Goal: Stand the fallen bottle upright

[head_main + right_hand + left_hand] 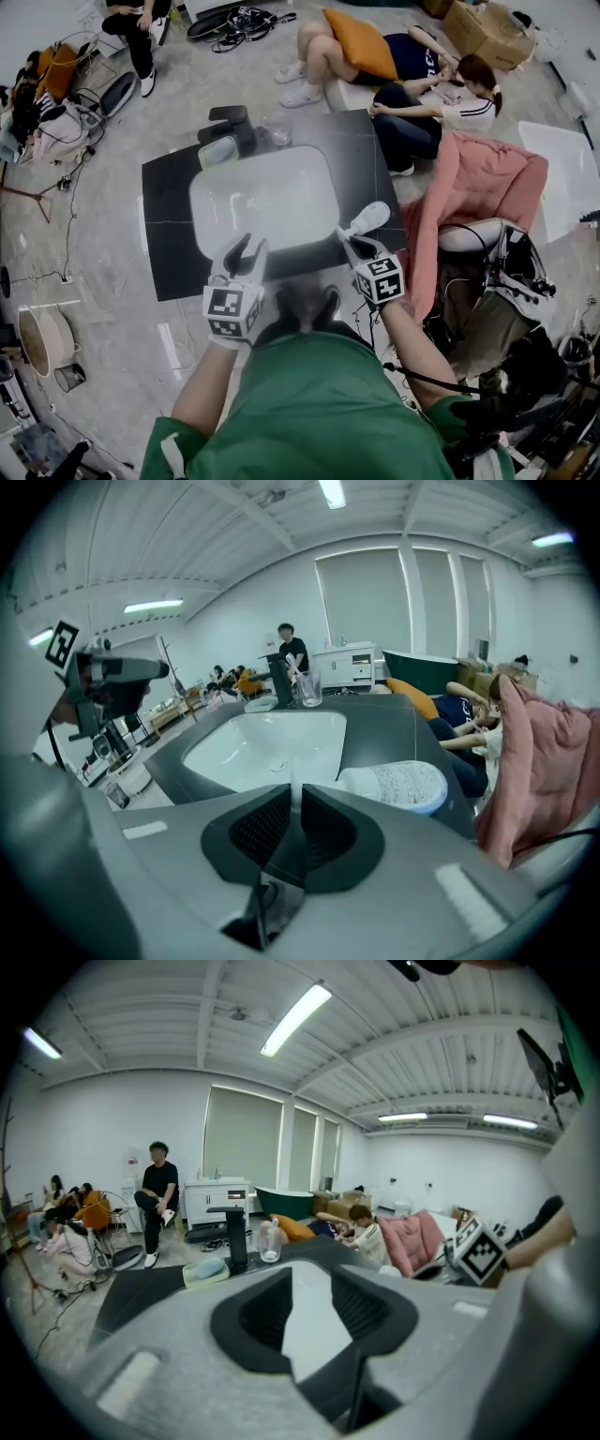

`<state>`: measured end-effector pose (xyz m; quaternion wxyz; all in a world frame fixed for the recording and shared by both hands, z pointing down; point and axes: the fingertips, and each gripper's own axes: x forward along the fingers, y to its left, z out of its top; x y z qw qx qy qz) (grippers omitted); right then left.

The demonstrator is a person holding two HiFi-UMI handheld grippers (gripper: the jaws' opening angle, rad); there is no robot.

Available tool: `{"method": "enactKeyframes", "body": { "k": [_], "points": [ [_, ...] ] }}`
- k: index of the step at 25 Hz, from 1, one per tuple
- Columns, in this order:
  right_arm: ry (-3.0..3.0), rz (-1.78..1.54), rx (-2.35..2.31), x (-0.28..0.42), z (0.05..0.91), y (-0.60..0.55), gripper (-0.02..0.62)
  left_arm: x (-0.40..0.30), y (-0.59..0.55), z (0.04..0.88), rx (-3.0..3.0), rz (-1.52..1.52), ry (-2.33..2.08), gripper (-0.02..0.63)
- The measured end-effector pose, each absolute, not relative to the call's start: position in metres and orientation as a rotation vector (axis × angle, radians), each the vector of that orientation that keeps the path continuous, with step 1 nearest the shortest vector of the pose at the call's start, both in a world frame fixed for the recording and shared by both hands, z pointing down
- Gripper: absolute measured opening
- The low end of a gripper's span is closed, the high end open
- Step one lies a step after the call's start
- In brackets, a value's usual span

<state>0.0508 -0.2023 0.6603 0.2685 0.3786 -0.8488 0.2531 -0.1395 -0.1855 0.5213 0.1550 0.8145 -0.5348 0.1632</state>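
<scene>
We see the bottle (367, 217) lying on its side on the dark counter (169, 216), just beside the right edge of the white sink (281, 169) and towards our near corner. In the right gripper view the bottle (398, 785) shows a pale speckled body, with its narrower white end turned towards the sink (234, 752); it rests on the counter (394, 724) and nothing has hold of it

Our right tool (352, 244) hangs just beside the bottle on its near side. In its own view the right tool (292, 822) has its jaws drawn almost together, only a thin slit between the ribbed pads, and nothing caught in them; the bottle sits just to the right of the jaws, apart from them

Our left tool (246, 251) is over the near left rim of the sink. In its own view the left tool (311, 1307) has its jaws standing well apart and empty, with only the white of the sink showing through the gap

At the far side of the sink stand a black tap (234, 122), a clear glass (277, 129) to its right and a small dish (217, 150) to its left, all well apart from the bottle. Beyond the counter people sit on the floor, and a pink cloth (478, 178) lies to the right
</scene>
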Motion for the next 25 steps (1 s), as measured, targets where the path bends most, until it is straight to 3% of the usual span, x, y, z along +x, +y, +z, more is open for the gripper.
{"method": "enactKeyframes", "body": {
  "k": [11,25],
  "points": [
    [-2.4,1.041,1.127,0.048,0.613,-0.215,0.037,-0.143,-0.191,0.518,2.342,0.451,-1.521,0.121],
    [-2.452,1.577,1.35,0.097,0.571,-0.254,0.041,-0.144,-0.203,0.508,2.353,0.423,-1.513,0.118]
  ]
}}
